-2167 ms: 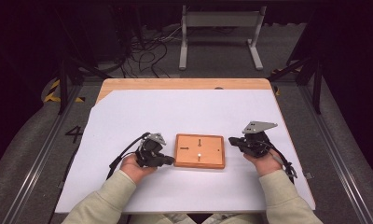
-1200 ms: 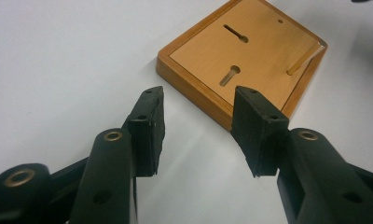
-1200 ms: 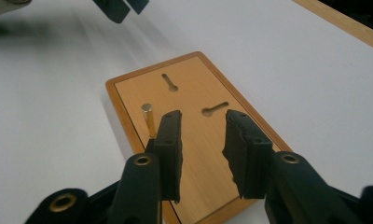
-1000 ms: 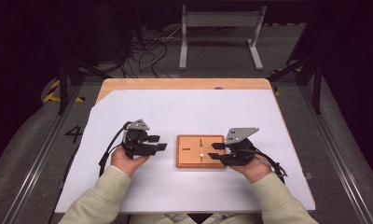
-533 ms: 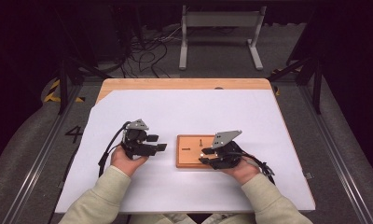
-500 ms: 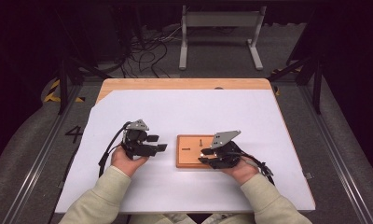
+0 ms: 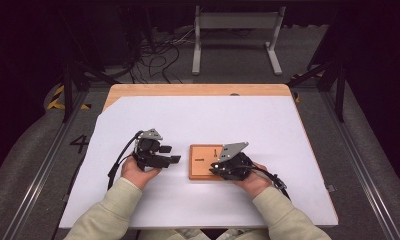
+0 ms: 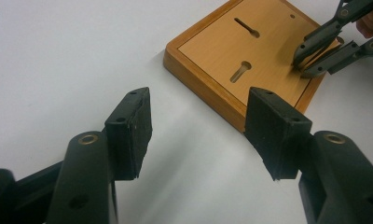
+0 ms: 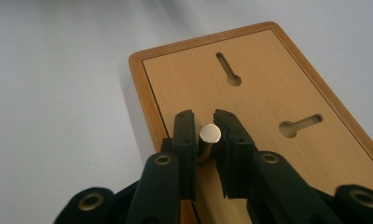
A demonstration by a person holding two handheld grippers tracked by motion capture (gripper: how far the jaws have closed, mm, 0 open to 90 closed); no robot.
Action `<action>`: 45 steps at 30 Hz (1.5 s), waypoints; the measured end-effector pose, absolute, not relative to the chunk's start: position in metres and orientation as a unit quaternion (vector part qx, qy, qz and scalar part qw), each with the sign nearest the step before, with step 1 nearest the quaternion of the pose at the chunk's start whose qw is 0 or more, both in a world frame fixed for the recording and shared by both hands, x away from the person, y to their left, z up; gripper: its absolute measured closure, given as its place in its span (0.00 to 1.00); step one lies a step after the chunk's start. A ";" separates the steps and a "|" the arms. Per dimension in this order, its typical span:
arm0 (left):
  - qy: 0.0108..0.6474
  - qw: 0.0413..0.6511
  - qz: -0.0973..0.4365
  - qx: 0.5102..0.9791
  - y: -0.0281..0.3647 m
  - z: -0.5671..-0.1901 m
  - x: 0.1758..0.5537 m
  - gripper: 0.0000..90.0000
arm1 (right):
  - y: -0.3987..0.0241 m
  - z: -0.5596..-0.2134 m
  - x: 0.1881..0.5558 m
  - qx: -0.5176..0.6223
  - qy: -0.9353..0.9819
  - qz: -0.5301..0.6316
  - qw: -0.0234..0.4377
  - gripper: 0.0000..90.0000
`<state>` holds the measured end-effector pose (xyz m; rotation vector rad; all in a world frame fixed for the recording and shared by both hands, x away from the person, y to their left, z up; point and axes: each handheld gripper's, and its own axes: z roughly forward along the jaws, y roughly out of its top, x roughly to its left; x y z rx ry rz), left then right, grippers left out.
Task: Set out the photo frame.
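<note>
Peg [image 9: 210,133] first: a small round-headed wooden peg, standing at the near edge of the wooden board [image 7: 204,159], which lies flat on the white table cover [image 7: 198,120] between the two hands. And the right gripper [image 9: 207,127] has it: the jaws have just been closing, and the right gripper view shows both black pads drawn in tight against the peg's shaft, the pale head poking up between them.

Over on the other side, the left gripper [image 8: 198,130] hangs beside the board with its jaws well apart and nothing between them, only bare cover.

Now the risk, as I judge it. That grip sits just under the head, on a thin round shaft; if the pull comes at an angle, the peg could roll out of the pads, or jam and drag the whole board along, since nothing is pinning the board down.

From above, the right hand [image 7: 253,177] covers the grip and the peg is too small to pick out. The right gripper view settles it close up, and it also shows the two keyhole slots [image 9: 228,65] in the board's face. The left gripper view gives the side angle: the right jaw tips meeting low over the board's far corner.
</note>
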<state>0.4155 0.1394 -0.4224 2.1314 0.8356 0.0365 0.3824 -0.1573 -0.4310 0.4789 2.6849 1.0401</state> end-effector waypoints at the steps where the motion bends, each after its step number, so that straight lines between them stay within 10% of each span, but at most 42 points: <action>1: 0.333 0.413 0.014 0.847 0.139 -0.423 0.416 0.46 | -0.156 -0.431 0.382 0.162 0.915 0.352 0.113 0.92; 45: 0.374 0.431 -0.021 0.821 0.101 -0.436 0.445 0.19 | -0.152 -0.442 0.341 0.093 0.896 0.347 0.261 0.92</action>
